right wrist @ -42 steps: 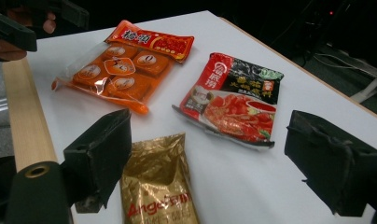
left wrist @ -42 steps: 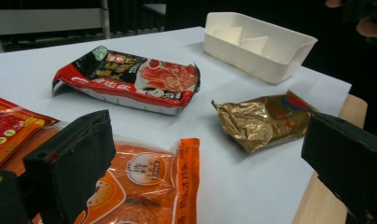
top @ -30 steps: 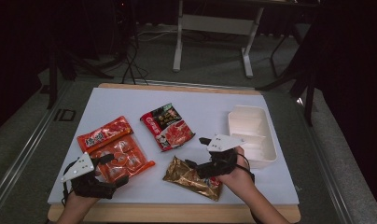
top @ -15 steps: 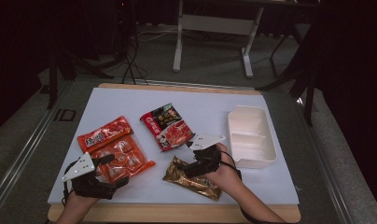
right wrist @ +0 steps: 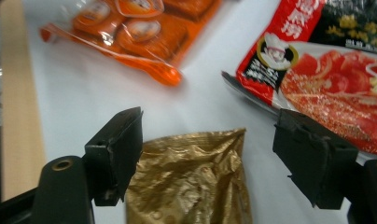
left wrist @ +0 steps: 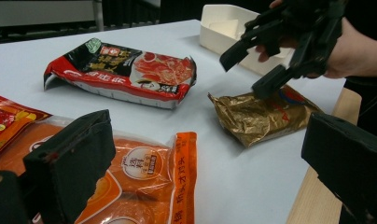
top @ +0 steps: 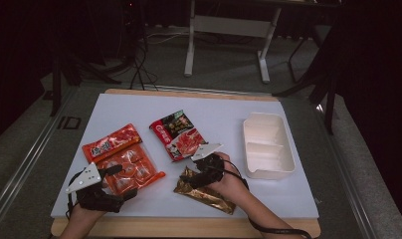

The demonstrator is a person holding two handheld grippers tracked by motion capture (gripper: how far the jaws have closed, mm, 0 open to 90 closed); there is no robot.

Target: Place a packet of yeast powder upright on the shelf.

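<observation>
The right gripper [top: 195, 180] is reaching for the gold packet [right wrist: 191, 179], just below the red packet [top: 179, 134]. Its jaws have just been closing, still open astride the packet's end, apparently not pressing. Next: lower and pinch.

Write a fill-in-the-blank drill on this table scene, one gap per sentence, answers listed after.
1. The right gripper hovers with open jaws over the crinkled ____ packet.
2. The white compartment tray on the table holds ____.
3. The left gripper sits by the ____ pack of small sealed portions.
4. The red and black packet lies between the orange pack and the ____.

Missing words: gold; nothing; orange; tray
</observation>
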